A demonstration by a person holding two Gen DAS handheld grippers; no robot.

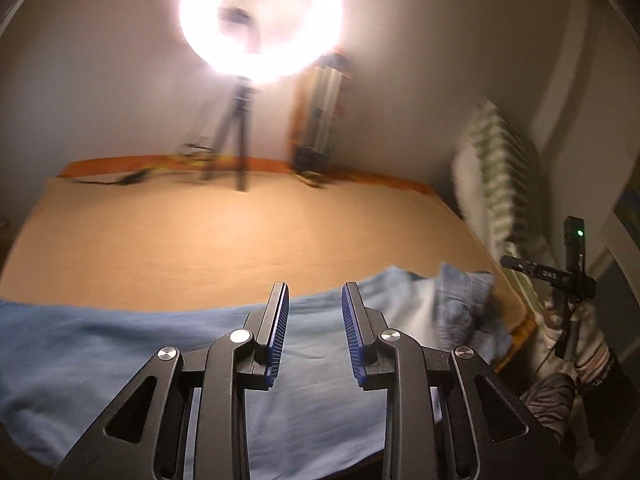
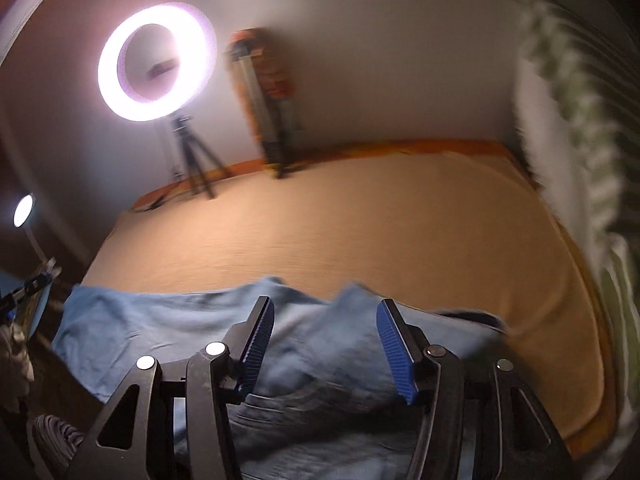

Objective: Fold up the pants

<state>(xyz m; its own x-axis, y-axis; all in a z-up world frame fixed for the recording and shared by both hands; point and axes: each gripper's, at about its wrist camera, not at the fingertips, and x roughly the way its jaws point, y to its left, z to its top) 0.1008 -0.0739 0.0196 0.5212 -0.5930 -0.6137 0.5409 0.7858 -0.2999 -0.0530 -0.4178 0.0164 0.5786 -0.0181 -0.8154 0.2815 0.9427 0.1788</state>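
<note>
Broadly, laid out from the garment outward:

Pants: the light-blue pants (image 1: 132,344) lie along the near edge of the bed, stretched from left to right, so both ends sit within reach of the person standing at that side.

Right end of pants: in the left wrist view the cloth bunches into a raised lump there, with what looks like a stitched band; blur hides whether it is waist or hem.

Fold state: judging from the long strip and the rumpled end, a lengthwise fold may be in place, but I cannot tell for certain.

Left gripper: the left gripper (image 1: 314,294) hangs above the middle of the strip with its blue pads apart and nothing between them, free of the cloth.

Right gripper: the right gripper (image 2: 326,316) stands over the crumpled right part, fingers spread wider, also holding nothing; seemingly placed to take that end next.

Bed: the tan sheet (image 2: 360,220) is bare beyond the garment, leaving far-side room to lay a fold flat.

Pillow: a green-striped pillow (image 1: 496,176) leans at the right edge, clear of the work area.

Ring light: the ring light (image 1: 260,20) on its tripod stands at the far side, facing the near edge, most likely to light the fabric.

Second tripod: a folded tripod (image 2: 264,108) leans on the far wall, out of the way.
</note>
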